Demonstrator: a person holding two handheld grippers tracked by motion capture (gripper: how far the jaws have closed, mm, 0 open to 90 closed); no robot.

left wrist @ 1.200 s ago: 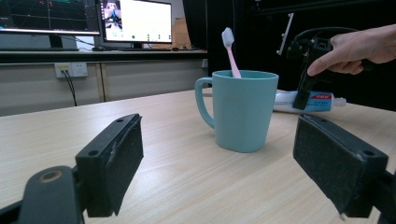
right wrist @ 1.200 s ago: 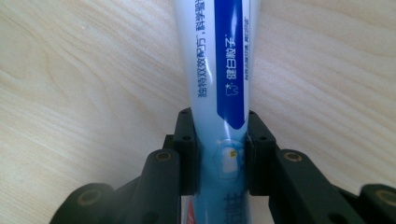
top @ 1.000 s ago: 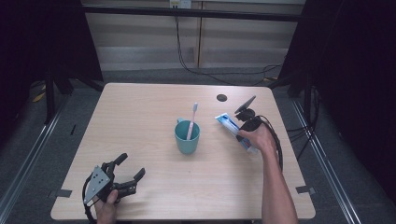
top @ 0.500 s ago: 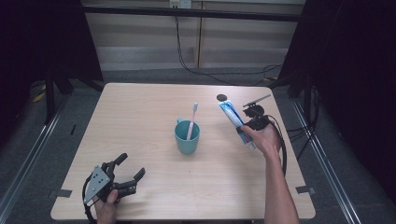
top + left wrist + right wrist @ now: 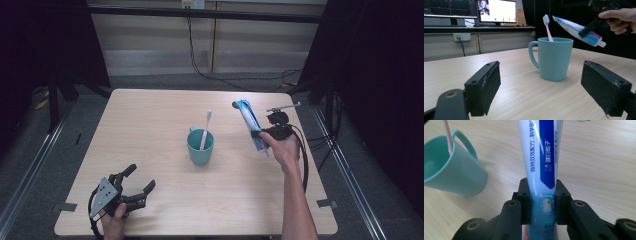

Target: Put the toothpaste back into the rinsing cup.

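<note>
Between your right claw's (image 5: pixel 541 202) jaws sat the toothpaste tube (image 5: pixel 541 157), pinched near its cap end, both pads flat against its sides. You had it lifted clear of the tabletop (image 5: pixel 150 130), tilted, crimped end up and pointing away from you, cap end low by your right hand (image 5: pixel 285 147). From the left gripper view the tube (image 5: pixel 579 31) hung in the air up and to the right of the cup, cap at the lower right.

Cup (image 5: pixel 200 146) was teal, upright near the tabletop's middle, just to the left of the tube and not touching it. Pink toothbrush (image 5: pixel 205 129) stood in it, bristle end up, leaning on the rim.

Your left claw (image 5: pixel 135 187) was well apart from all that, at the near left corner, jaws spread wide with nothing between them, aimed toward the cup (image 5: pixel 552 58).

Small dark round mark (image 5: pixel 234 105) sat on the tabletop by the tube's far end.
</note>
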